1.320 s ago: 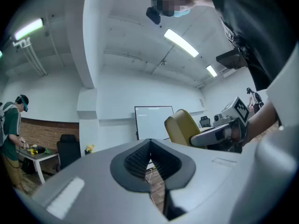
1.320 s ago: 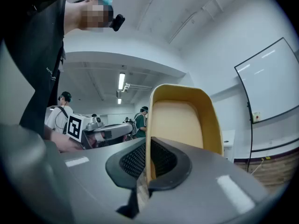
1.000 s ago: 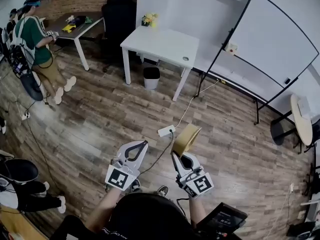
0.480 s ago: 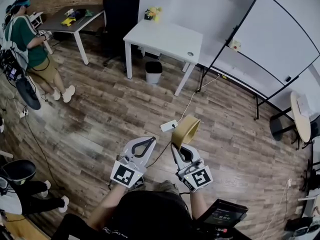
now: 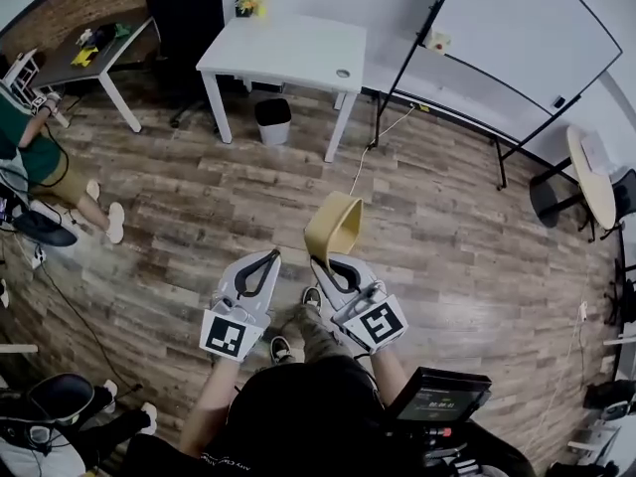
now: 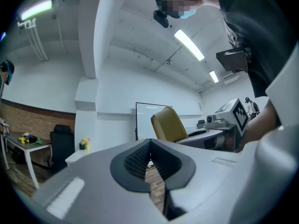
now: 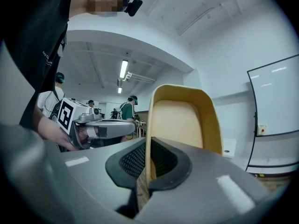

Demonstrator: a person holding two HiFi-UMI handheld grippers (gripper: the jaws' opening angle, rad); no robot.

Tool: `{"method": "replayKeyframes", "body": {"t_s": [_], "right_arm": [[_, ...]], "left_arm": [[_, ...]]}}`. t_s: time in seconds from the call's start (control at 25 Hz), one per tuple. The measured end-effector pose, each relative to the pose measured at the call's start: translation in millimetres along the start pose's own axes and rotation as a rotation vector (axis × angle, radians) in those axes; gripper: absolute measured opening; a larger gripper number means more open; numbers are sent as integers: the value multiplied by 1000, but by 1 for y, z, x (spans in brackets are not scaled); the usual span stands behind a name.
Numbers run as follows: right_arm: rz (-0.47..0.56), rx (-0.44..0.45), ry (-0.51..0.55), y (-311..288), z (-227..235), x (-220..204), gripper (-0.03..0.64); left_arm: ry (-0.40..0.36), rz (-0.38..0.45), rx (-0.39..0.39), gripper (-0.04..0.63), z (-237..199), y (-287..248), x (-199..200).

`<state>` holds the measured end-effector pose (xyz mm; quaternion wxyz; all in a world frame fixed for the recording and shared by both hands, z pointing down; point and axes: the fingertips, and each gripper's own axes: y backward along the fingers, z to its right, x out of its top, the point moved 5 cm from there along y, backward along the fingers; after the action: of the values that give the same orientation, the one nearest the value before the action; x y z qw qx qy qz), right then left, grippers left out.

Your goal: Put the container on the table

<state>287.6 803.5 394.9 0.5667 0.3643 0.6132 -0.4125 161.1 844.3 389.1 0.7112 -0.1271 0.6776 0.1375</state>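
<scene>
My right gripper (image 5: 318,263) has its jaws clamped on the wall of the mustard-yellow container (image 5: 333,227) — held in the air over the wood floor (image 5: 199,217), well apart from the white counter (image 5: 288,53). Left gripper (image 6: 149,160): jaws pressed together, nothing between them. Marker cubes (image 5: 227,334) on both grippers show black-and-white square codes.

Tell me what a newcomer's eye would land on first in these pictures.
The mustard-yellow container stands out first: the right gripper is shut on its wall and holds it in the air above the wooden floor. Beside it the left gripper is shut and empty. Farther off stands the white table, with a large whiteboard to its right.
</scene>
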Motion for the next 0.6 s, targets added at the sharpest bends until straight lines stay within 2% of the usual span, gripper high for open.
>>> {"method": "replayKeyframes", "body": {"t_s": [0.2,0.44,0.6], "right_arm": [[14,0,-3,-29,63,2,18],[34,8,-18,-61,130,10,18],[64,38,-50,-78,169,12,18]], "left_arm": [[-19,-22,-19,2,-17,-72,1],[-27,-22,5,2,-42,-138,14],[-76,-37,33,2,-53,-176,18]]}}
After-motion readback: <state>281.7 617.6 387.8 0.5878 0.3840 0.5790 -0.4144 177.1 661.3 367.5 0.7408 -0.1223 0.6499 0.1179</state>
